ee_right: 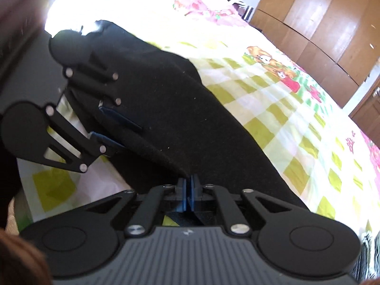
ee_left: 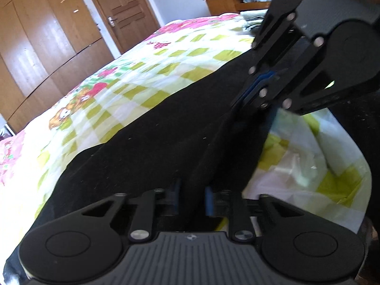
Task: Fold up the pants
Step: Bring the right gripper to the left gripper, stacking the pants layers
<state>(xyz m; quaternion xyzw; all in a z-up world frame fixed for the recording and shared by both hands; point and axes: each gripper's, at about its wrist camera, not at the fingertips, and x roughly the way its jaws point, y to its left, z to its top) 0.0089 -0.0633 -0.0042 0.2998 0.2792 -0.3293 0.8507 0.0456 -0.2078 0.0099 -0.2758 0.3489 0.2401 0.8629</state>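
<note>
Black pants (ee_left: pixel 152 142) lie stretched over a bed with a checked floral quilt (ee_left: pixel 133 71). My left gripper (ee_left: pixel 192 197) has its blue pads on either side of a raised fold of the pants and grips it. My right gripper (ee_left: pixel 255 87) shows in the left wrist view, shut on the pants' edge farther along. In the right wrist view my right gripper (ee_right: pixel 189 187) is pinched shut on the pants (ee_right: pixel 190 123), and my left gripper (ee_right: pixel 116 128) holds the fabric at the left. The cloth is lifted off the quilt (ee_right: pixel 285 109) between the two grippers.
Wooden wardrobe doors (ee_left: pixel 47 47) and a room door (ee_left: pixel 125 16) stand beyond the bed. A wooden shelf (ee_left: pixel 228 2) with clothes stands at the far end, with folded items beside it. The wardrobe (ee_right: pixel 320 16) also shows in the right wrist view.
</note>
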